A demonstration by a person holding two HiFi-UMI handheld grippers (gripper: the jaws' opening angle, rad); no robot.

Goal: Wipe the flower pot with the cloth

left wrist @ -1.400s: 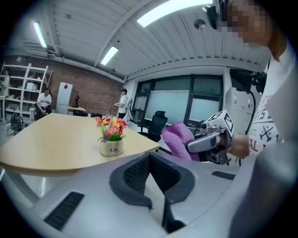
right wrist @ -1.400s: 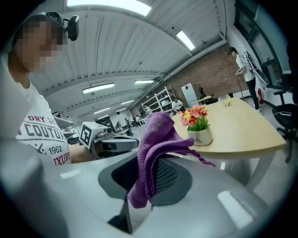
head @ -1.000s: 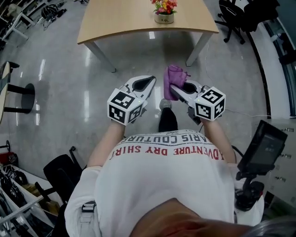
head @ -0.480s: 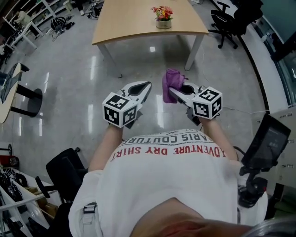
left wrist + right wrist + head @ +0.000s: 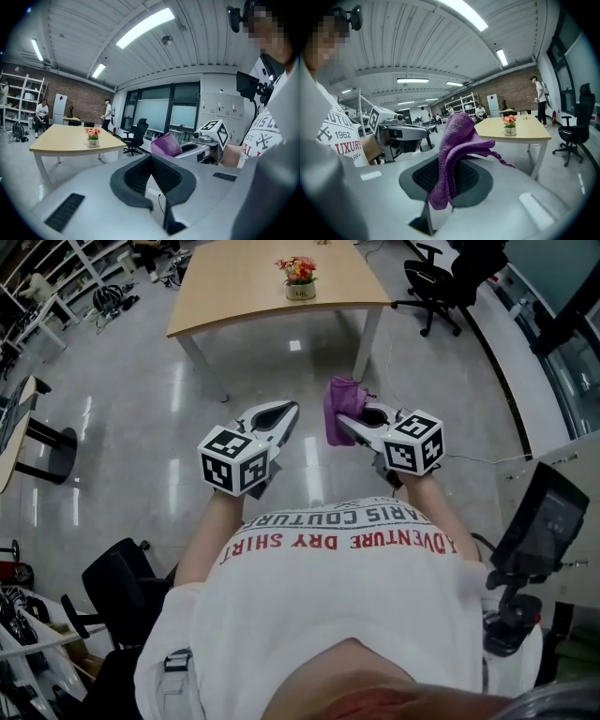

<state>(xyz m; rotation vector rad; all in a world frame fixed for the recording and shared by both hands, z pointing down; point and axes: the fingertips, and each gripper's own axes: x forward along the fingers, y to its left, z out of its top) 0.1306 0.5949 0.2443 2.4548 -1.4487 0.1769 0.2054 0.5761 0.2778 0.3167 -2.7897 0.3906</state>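
Note:
A small white flower pot (image 5: 299, 292) with red and orange flowers stands on a light wooden table (image 5: 234, 287), far ahead of both grippers; the pot (image 5: 93, 142) also shows in the left gripper view, and the pot (image 5: 510, 131) in the right gripper view. My right gripper (image 5: 343, 417) is shut on a purple cloth (image 5: 337, 408), which bunches above the jaws and hangs below them; the cloth (image 5: 454, 152) fills the middle of the right gripper view. My left gripper (image 5: 290, 410) is shut with nothing in it, level with the right one over the floor.
The grey polished floor (image 5: 141, 399) lies between me and the table. Black office chairs (image 5: 441, 268) stand to the table's right. Shelving and desks (image 5: 37, 296) line the left. A black chair (image 5: 112, 582) is behind me on the left, a screen on a stand (image 5: 539, 521) on the right.
The table with the flower pot has shifted left and a little lower in the head view. Both grippers have risen slightly, still side by side, the cloth still held.

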